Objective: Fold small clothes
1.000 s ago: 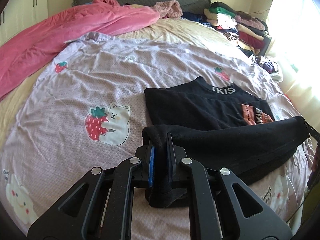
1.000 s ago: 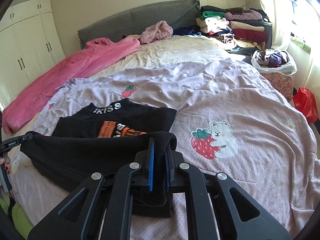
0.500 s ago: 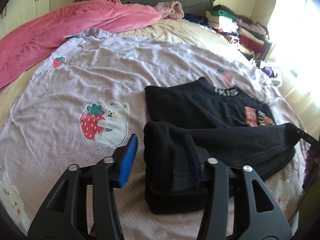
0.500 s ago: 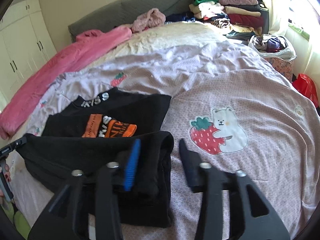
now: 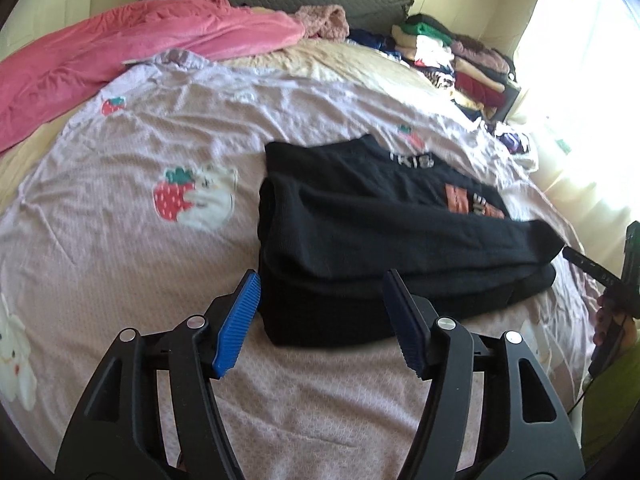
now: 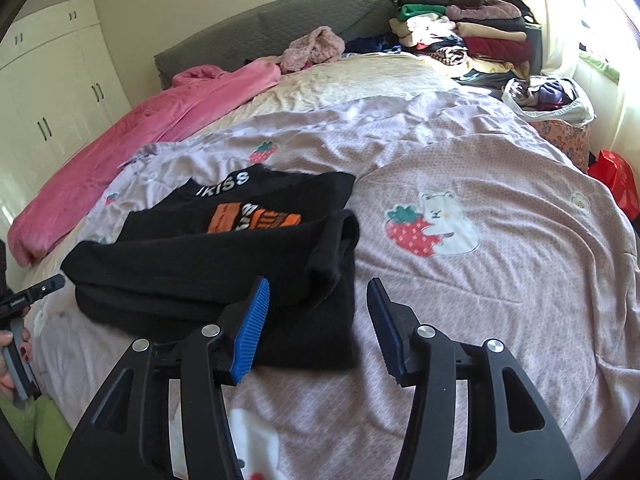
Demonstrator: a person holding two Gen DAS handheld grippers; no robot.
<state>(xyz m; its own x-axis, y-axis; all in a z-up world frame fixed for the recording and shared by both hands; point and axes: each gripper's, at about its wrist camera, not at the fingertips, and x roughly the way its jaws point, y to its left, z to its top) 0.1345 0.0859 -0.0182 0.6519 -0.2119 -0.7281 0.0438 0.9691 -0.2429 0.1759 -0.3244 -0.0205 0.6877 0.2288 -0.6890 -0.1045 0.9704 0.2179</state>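
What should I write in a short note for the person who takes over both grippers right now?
Left gripper: open, empty, just short of the black shirt.
Right gripper: open, empty, at the shirt's other near corner.
Shirt lies on the lilac strawberry bedsheet, bottom half folded up over the front; the orange print partly shows.
Done: first fold laid down.
Left: probably fold again into a smaller packet, then put it aside.

Folded shirt (image 5: 384, 240) on bedspread (image 5: 132, 264), clothes pile (image 6: 460, 36) behind, blanket (image 6: 132, 136) left
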